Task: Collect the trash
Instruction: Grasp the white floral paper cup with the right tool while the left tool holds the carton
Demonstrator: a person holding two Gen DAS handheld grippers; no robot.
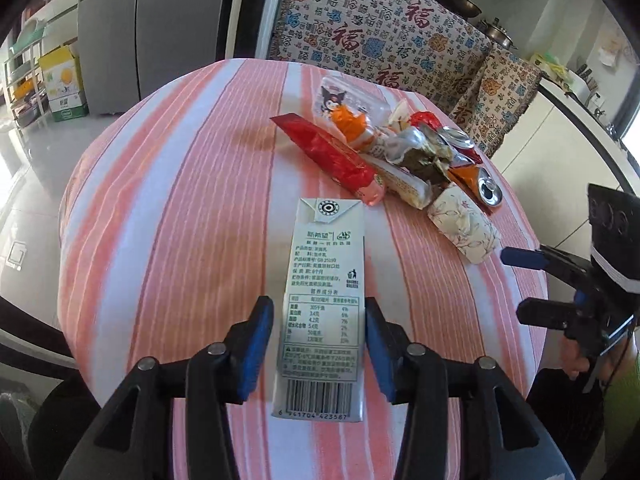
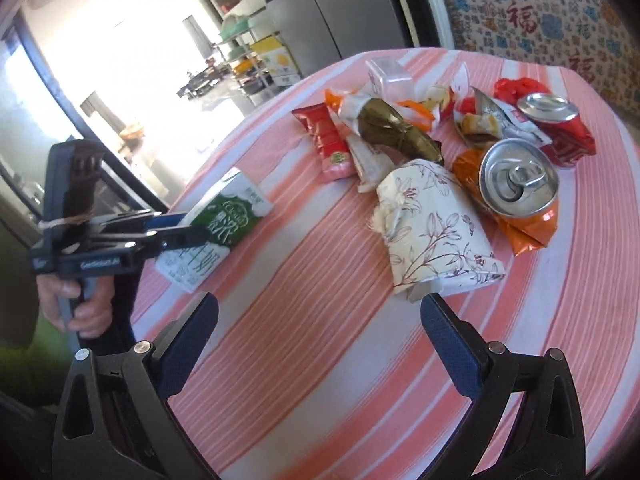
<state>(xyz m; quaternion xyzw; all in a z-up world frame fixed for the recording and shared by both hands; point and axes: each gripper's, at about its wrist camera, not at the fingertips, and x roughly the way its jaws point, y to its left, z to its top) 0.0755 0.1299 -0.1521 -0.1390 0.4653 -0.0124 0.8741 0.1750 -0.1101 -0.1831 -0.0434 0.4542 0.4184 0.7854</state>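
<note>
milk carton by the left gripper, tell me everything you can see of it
The milk carton is a slim, rectangular paperboard box lying flat on the striped tablecloth, apart from the trash pile. Its upward side is pale grey with printed Chinese text, a nutrition table and a barcode; another face, seen from the right wrist, is green and white. The left gripper straddles it, pads open at its sides.

striped tablecloth (image 1: 168, 216); grey fridge (image 1: 132, 36); patterned sofa cover (image 1: 384, 36); cardboard box (image 1: 66, 84)

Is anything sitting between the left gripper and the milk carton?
No. The milk carton already lies between the open left gripper fingers, apart from the trash pile.
</note>
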